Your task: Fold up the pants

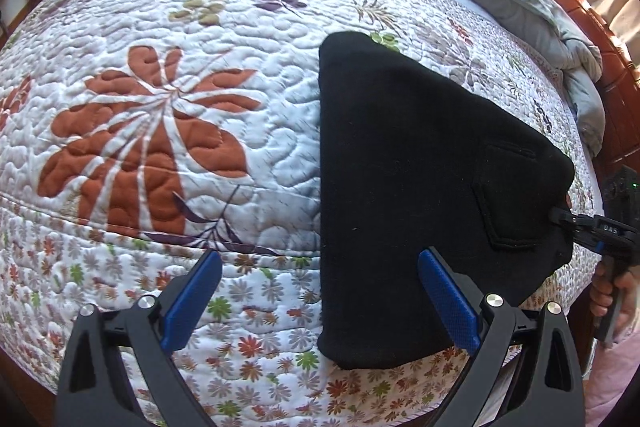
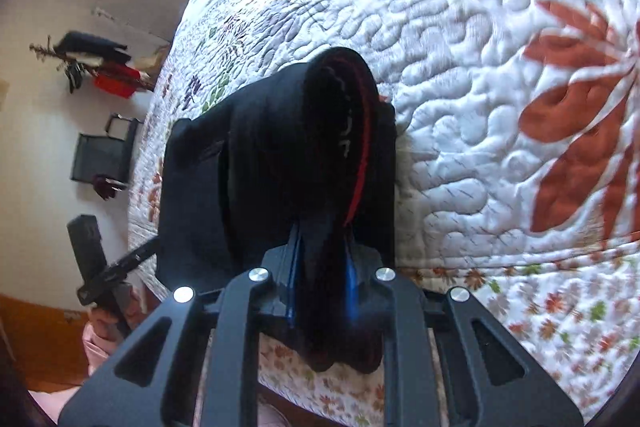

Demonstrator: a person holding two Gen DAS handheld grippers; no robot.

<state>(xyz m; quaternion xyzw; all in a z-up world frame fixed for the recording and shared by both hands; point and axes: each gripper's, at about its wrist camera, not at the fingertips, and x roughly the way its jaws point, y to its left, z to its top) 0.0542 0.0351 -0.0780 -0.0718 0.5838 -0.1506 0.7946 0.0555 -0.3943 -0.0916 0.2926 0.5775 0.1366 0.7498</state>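
Observation:
Black pants (image 1: 420, 187), folded into a thick bundle with a back pocket on top, lie on the floral quilt near the bed's front edge. My left gripper (image 1: 320, 295) hovers above the quilt, open, with nothing between its blue pads; its right finger (image 1: 448, 299) overlaps the pants' near edge. My right gripper (image 1: 560, 217) reaches in from the right and pinches the bundle's right corner. In the right wrist view the black pants (image 2: 280, 155), with a red-edged waistband curled up, run between the pads of my right gripper (image 2: 320, 259), which is shut on them.
The quilted bedspread (image 1: 180, 107) covers the bed. A grey-blue duvet (image 1: 520, 3) is bunched at the far right by a wooden headboard (image 1: 616, 75). A person's hand (image 1: 612, 291) holds the right gripper's handle. A wall (image 2: 48, 107) with hung items is at left.

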